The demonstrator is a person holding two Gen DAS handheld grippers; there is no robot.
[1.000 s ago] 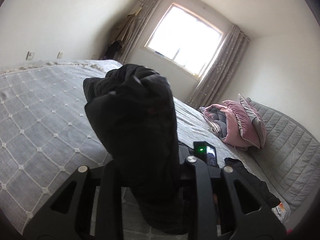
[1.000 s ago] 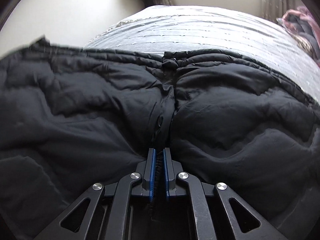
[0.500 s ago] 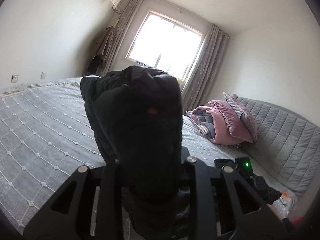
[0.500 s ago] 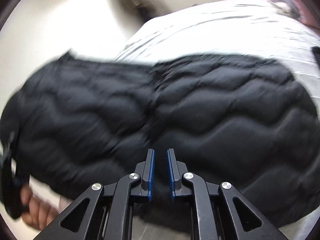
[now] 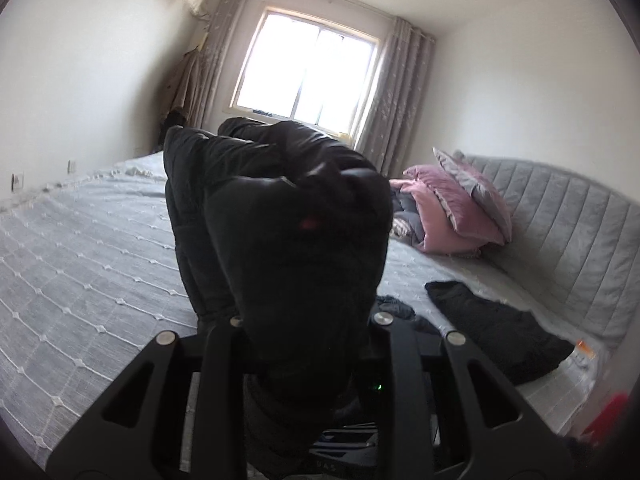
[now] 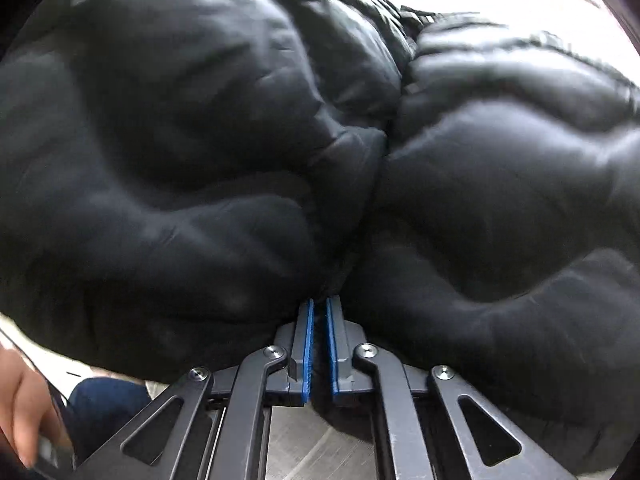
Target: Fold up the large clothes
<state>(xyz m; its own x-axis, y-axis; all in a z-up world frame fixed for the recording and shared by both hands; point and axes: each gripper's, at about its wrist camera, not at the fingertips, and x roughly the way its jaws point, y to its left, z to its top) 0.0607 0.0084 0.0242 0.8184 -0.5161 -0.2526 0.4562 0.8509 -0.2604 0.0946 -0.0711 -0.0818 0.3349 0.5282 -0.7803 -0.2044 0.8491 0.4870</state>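
A black puffer jacket (image 5: 280, 216) is the garment being handled. In the left wrist view a thick bunch of it bulges up between the fingers of my left gripper (image 5: 306, 320), which is shut on it; the fabric hides the fingertips. The right wrist view is almost filled by the jacket's quilted panels (image 6: 200, 140), seen from close above. My right gripper (image 6: 319, 304) points down at the seam between two panels, its jaws closing with the blue pads (image 6: 307, 340) pinching a fold of black fabric.
A bed with a grey quilted cover (image 5: 80, 264) lies below. Pink and grey pillows (image 5: 456, 216) lean on the padded headboard (image 5: 580, 240). Another dark garment (image 5: 492, 332) lies on the bed's right side. A person's hand (image 6: 24, 408) shows at the lower left.
My right gripper opened off the jacket, moved in close over it and closed on a fold at the seam. My left gripper swung across the room and rolled, still holding its bunch.
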